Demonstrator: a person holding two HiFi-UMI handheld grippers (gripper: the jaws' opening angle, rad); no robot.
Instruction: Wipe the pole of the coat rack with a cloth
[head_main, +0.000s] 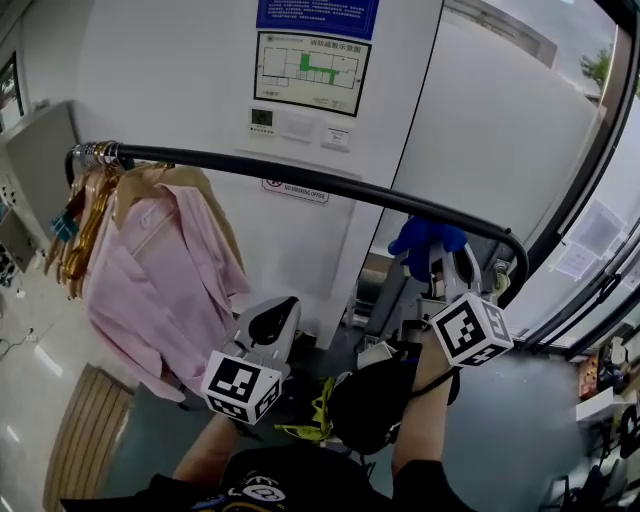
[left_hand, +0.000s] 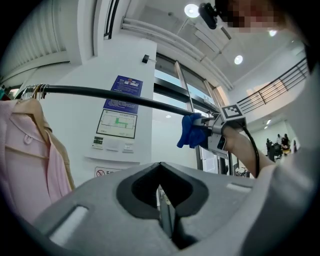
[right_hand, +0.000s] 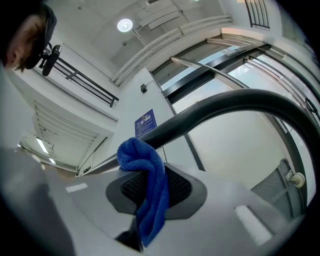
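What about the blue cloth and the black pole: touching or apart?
Touching. The right gripper view shows the blue cloth, pinched by the right gripper, pressed against the black pole with no gap; the head view agrees.

"NO SMOKING" on wall sticker (head_main: 295, 190)

White wall (head_main: 180, 90) with a framed floor plan (head_main: 311, 70) under a blue notice (head_main: 317, 15), small control panels (head_main: 262, 120) below (print too small to read). Grey cabinet (head_main: 40, 150) at far left. Tall glazing (head_main: 580, 40) with dark frames at right. Pale glossy floor (head_main: 30, 370), slatted wooden mat (head_main: 90, 420) at lower left. High ceiling (left_hand: 165, 20) with round recessed lights (left_hand: 191, 10) and a railed upper level (left_hand: 277, 87)
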